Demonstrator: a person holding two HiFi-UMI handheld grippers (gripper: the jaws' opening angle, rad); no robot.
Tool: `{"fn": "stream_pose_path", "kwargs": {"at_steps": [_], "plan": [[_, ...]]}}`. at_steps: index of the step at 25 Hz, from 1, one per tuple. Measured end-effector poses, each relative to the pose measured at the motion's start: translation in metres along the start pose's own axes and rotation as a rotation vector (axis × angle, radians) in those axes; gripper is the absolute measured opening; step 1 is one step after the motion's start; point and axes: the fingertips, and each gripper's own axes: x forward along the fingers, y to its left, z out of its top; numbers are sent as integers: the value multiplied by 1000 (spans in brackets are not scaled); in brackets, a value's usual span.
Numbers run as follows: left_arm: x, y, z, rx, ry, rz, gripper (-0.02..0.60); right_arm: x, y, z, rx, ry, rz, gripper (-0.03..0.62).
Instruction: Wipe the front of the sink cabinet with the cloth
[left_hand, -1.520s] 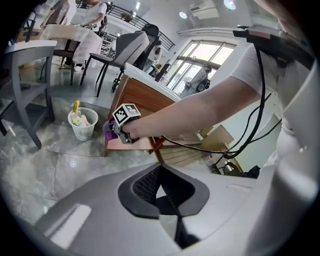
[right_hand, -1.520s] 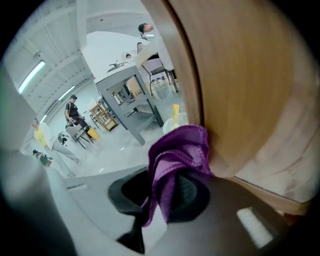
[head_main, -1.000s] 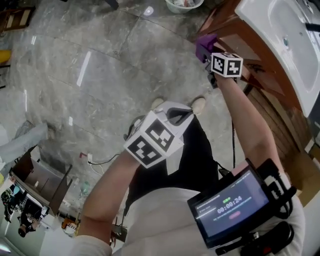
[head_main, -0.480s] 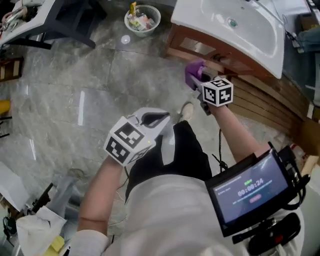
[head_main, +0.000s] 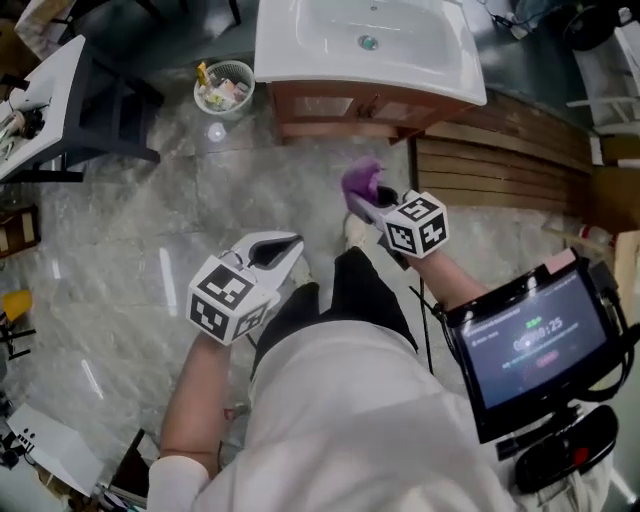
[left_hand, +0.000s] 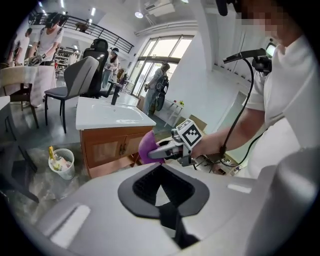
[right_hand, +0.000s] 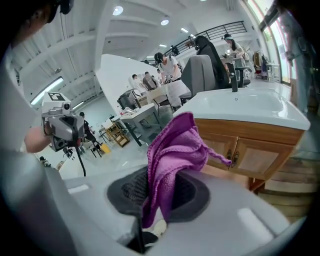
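Observation:
The sink cabinet stands at the top of the head view, a white basin (head_main: 370, 45) over a wooden front (head_main: 345, 105) with two doors. My right gripper (head_main: 366, 203) is shut on a purple cloth (head_main: 360, 181) and hangs over the floor, a short way off the cabinet front and not touching it. In the right gripper view the cloth (right_hand: 172, 152) stands up from the shut jaws, with the cabinet doors (right_hand: 250, 152) beyond. My left gripper (head_main: 283, 247) is held lower left, shut and with nothing in it. From the left gripper view I see the cloth (left_hand: 145, 148) before the cabinet (left_hand: 107, 145).
A white mesh waste basket (head_main: 224, 85) with rubbish stands left of the cabinet. A slatted wooden platform (head_main: 500, 160) lies to its right. A dark chair and a white table (head_main: 60, 90) are at the far left. The floor is glossy grey marble (head_main: 150, 220).
The right gripper with the cloth has come away from the cabinet front, which it met a second ago. The view has swung so the whole cabinet now shows. The left gripper stays shut.

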Motion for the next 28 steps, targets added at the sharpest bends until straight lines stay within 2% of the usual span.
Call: {"fn": "stream_pose_path", "kwargs": {"at_steps": [6,13,19,28], "plan": [[-14,-31,11,49,29,-35,6,-62,37,5,-6,-68,-31,81],[-15,-55,11,50,47,-74,6,-108,59,0,-27,-129,-90,81],[-20,-106,12,101,54,-112,6,-159,89,5,-76,-186,-124,81],[-16,-102,13,108,46,-114,6,-159,103,14,-126,-196,-109,81]]}}
